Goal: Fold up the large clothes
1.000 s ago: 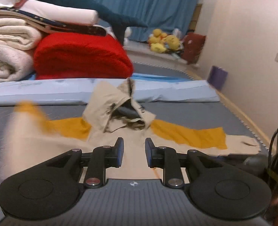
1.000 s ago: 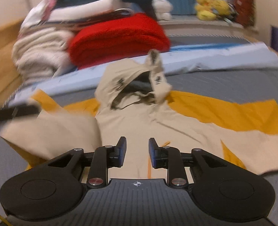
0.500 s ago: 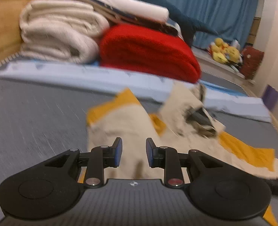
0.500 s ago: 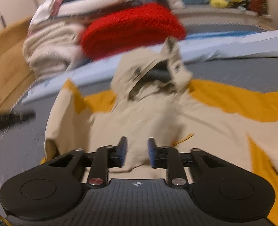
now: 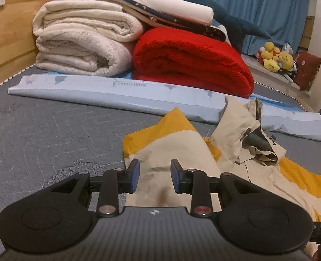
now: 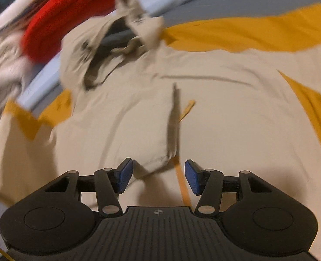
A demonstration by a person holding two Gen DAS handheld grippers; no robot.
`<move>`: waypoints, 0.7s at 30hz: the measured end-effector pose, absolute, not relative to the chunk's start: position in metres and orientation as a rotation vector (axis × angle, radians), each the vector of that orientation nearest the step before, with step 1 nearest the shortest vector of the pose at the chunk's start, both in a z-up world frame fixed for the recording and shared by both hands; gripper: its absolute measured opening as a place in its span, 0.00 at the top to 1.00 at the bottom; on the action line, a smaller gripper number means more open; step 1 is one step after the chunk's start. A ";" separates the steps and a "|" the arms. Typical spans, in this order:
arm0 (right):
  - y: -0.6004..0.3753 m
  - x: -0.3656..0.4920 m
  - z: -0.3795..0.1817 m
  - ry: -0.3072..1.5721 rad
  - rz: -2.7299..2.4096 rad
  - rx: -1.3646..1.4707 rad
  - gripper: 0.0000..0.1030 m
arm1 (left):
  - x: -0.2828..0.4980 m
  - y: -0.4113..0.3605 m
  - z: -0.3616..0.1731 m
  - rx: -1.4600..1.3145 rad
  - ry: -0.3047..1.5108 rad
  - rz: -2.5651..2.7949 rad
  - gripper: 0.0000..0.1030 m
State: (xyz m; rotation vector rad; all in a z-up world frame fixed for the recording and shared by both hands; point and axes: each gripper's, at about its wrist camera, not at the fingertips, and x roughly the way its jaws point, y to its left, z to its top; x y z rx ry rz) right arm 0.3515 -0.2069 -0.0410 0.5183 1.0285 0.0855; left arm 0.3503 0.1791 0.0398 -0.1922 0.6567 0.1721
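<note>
A beige and mustard hooded jacket point(image 5: 177, 143) lies spread on the grey mattress point(image 5: 41, 130), its hood point(image 5: 238, 130) crumpled at the top. My left gripper point(image 5: 154, 174) hovers over the jacket's folded-in sleeve near its left edge; its jaws are opening and nothing is between the pads. In the blurred right wrist view my right gripper point(image 6: 158, 174) hangs low over the jacket point(image 6: 225, 108), below the hood point(image 6: 91, 50). Its jaws are opening wide. A beige cloth corner point(image 6: 158, 163) lies under the gap, untouched by the pads.
Behind the jacket a light blue rolled pad point(image 5: 117, 91) runs across the mattress. A red blanket point(image 5: 193, 61) and cream folded blankets point(image 5: 84, 43) are stacked beyond it. A wooden bed frame point(image 5: 8, 32) borders the left; plush toys point(image 5: 277, 58) sit far right.
The left sleeve, in the air a second ago, now lies folded over the jacket. My left gripper swung left and lower. My right gripper dropped toward the chest, rolled, and its jaws widened.
</note>
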 end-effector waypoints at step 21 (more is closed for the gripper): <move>-0.309 0.324 0.050 0.527 -0.322 0.348 0.91 | 0.364 0.156 0.002 -0.094 0.799 0.149 0.67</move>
